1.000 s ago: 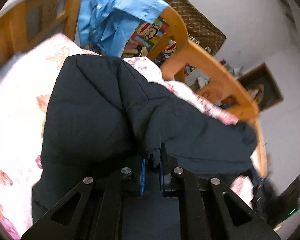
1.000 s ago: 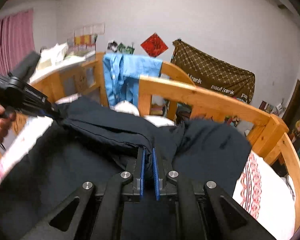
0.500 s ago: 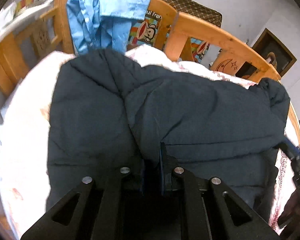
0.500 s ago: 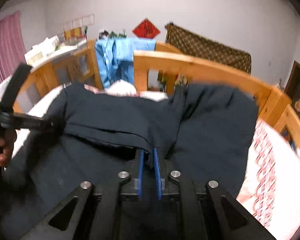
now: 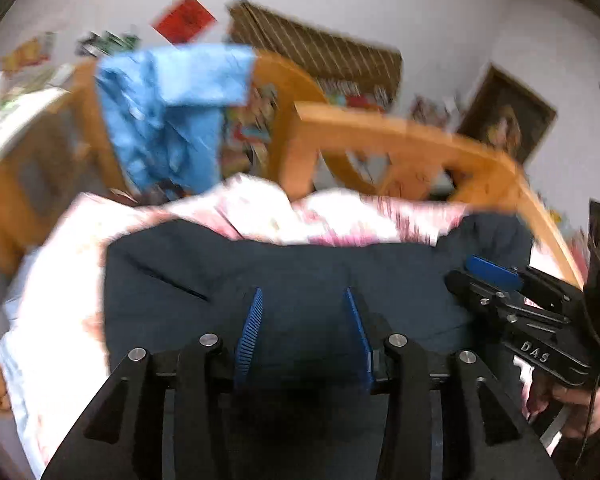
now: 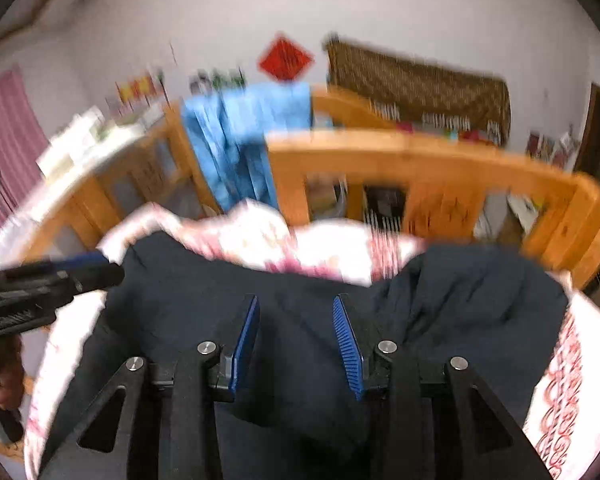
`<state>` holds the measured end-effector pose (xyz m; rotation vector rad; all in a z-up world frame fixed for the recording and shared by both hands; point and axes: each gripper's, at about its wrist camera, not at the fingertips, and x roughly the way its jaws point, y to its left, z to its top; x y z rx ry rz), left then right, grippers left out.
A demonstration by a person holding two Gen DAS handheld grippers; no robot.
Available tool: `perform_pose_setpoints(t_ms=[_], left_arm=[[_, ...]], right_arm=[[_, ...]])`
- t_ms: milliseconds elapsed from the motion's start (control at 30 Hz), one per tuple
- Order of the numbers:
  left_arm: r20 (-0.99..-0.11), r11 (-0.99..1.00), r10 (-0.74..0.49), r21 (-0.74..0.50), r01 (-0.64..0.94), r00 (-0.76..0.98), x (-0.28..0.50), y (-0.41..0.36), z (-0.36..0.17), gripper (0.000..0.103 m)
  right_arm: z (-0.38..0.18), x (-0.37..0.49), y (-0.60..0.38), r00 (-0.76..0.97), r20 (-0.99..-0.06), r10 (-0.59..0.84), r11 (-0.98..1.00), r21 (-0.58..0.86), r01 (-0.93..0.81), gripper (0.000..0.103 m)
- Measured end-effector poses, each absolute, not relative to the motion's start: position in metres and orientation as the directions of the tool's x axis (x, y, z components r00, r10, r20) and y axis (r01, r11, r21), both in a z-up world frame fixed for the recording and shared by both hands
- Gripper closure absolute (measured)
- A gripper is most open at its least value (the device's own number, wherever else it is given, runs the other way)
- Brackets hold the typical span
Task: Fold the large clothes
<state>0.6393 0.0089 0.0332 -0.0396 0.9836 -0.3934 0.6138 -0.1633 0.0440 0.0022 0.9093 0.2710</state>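
Left wrist view: the left claw (image 5: 302, 332) stands spread and empty above the dark jacket (image 5: 300, 276), as does the right claw (image 6: 296, 340); the jacket lies spread across the bed (image 6: 568, 384), probably released to settle a fold

- The jacket (image 5: 300, 280) lies spread on your bed (image 5: 60, 280), across its middle, with bedding (image 6: 300, 248) bunched between it and the far rail (image 6: 420, 156).
- Your left hand-held gripper (image 5: 302, 332) sits over the jacket's near part, jaws apart with nothing between them.
- Your right hand-held gripper (image 6: 296, 344) sits just beside it toward the bed's right edge, jaws likewise apart.
- A shirt (image 6: 244, 140) hangs over the far rail near the bed's far left corner.
- A cloth (image 6: 420, 84) hangs on the wall behind the rail.
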Motion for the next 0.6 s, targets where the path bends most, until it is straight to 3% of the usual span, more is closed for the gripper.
perform_pose_setpoints(t_ms=[67, 133, 333, 600], left_arm=[[-0.837, 0.916, -0.339, -0.189, 0.354, 0.430, 0.646, -0.001, 0.003, 0.066], [-0.848, 0.904, -0.327, -0.153, 0.398, 0.417, 0.643, -0.005, -0.024, 0.066], [-0.823, 0.898, -0.318, -0.103, 0.427, 0.471, 0.630, -0.015, -0.067, 0.066], [-0.751, 0.912, -0.319, -0.078, 0.402, 0.578, 0.629, -0.015, -0.086, 0.066]], right_arm=[[0.029, 0.611, -0.168, 0.566, -0.799, 0.204, 0.972, 0.094, -0.217, 0.064], [0.010, 0.609, -0.171, 0.551, -0.817, 0.168, 0.973, 0.048, -0.226, 0.052], [-0.052, 0.632, -0.175, 0.491, -0.854, 0.173, 0.966, 0.050, -0.252, 0.050], [-0.081, 0.627, -0.176, 0.606, -0.775, 0.179, 0.973, 0.049, -0.224, 0.050]])
